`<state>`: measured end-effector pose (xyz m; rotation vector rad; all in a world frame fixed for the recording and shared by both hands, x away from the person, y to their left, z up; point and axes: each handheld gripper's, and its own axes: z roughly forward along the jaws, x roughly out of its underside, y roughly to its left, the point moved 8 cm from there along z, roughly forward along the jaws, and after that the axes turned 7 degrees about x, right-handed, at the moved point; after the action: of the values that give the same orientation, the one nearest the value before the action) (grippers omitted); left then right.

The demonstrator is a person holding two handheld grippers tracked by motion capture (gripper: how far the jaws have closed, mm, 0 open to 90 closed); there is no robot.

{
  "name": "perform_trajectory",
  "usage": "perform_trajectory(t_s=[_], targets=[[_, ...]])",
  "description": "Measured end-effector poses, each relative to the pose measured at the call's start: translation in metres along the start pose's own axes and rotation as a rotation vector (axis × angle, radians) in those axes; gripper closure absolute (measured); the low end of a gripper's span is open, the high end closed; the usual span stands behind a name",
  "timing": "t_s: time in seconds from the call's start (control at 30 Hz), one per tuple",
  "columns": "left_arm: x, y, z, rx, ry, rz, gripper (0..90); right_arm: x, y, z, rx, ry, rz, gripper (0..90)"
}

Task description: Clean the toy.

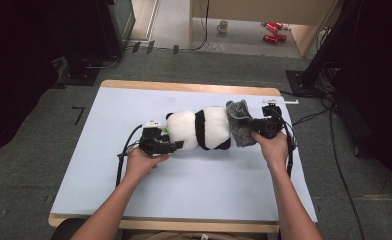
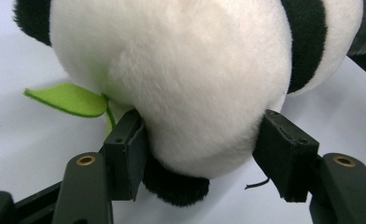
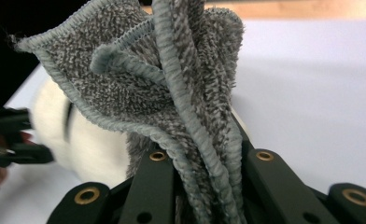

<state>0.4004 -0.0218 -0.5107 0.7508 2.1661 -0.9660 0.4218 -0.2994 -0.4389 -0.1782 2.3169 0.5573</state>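
A black-and-white plush panda [image 1: 204, 129] lies on its side in the middle of the pale blue mat [image 1: 134, 105]. My left gripper [image 1: 176, 145] comes in from the left, and its pads press into the panda's white fur [image 2: 181, 70] on both sides. A green felt leaf [image 2: 71, 99] sticks out beside the left jaw. My right gripper [image 1: 256, 127] is at the panda's right end, shut on a grey terry cloth [image 1: 239, 122]. The bunched cloth [image 3: 172, 79] rises from between the jaws of the right gripper [image 3: 204, 158] and touches the panda [image 3: 92, 149].
The mat covers a wooden table whose far edge [image 1: 184, 86] shows. Past the table, a mug [image 1: 223, 26] and red cans [image 1: 273, 31] sit on the floor. Dark stands and cables [image 1: 334, 135] flank the table on the right.
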Motion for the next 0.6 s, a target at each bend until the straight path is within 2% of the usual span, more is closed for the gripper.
perform_trajectory(t_s=[0.1, 0.23, 0.33, 0.43, 0.6], targets=[[-0.001, -0.001, 0.000, -0.001, -0.005, -0.003, 37.8, -0.010, 0.014, -0.009, -0.030, -0.031, -0.019, 79.2], [0.000, -0.003, 0.000, -0.006, -0.009, -0.003, 37.6, -0.016, 0.050, -0.008, -0.082, -0.042, -0.088, 79.1], [0.000, -0.004, 0.000, -0.017, -0.018, 0.000, 37.6, -0.015, 0.080, 0.001, -0.131, -0.041, -0.138, 79.1], [0.000, -0.005, 0.001, -0.025, -0.032, -0.002, 37.9, -0.008, 0.104, 0.016, -0.154, -0.020, -0.178, 79.0], [0.003, -0.008, 0.000, -0.030, -0.031, -0.004, 38.6, 0.004, 0.129, 0.039, -0.182, 0.034, -0.218, 79.0]])
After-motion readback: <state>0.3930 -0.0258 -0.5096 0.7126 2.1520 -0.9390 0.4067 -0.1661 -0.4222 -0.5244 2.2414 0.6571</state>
